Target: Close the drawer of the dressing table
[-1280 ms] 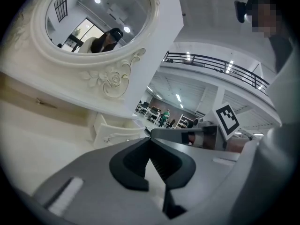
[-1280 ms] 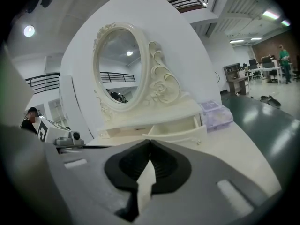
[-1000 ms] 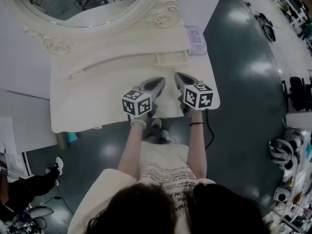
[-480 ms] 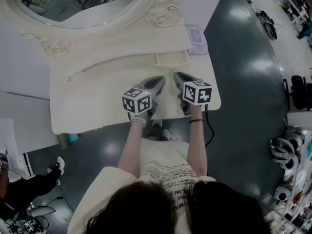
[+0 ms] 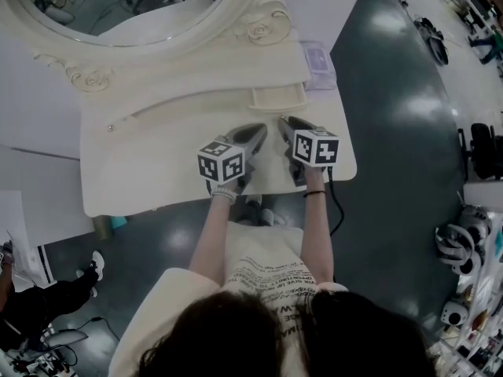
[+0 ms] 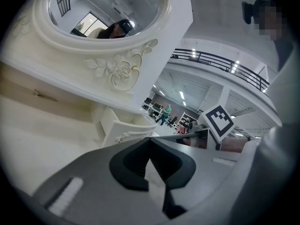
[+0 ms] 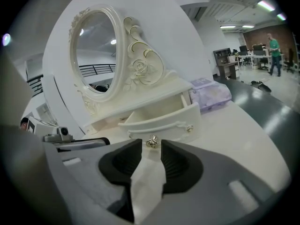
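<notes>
The cream dressing table (image 5: 149, 159) has a small drawer (image 5: 277, 96) pulled open under the oval mirror (image 5: 134, 6). In the right gripper view the drawer front (image 7: 161, 123) stands just ahead, its metal knob (image 7: 151, 142) right beyond the jaw tips. My right gripper (image 7: 151, 148) is opening; nothing is pressed between its pads. It hovers over the table top (image 5: 284, 122), pointing at the drawer. My left gripper (image 5: 262, 130) rests beside it, its tips meeting (image 6: 150, 139), empty. The open drawer (image 6: 124, 128) shows ahead of it to the left.
A purple tissue packet (image 5: 318, 61) lies on the table's right back corner, next to the drawer (image 7: 211, 93). The table's front edge runs just behind both grippers. Dark floor and office chairs lie to the right.
The right gripper has edged a little toward the drawer and lowered. The left gripper has stayed where it was.
</notes>
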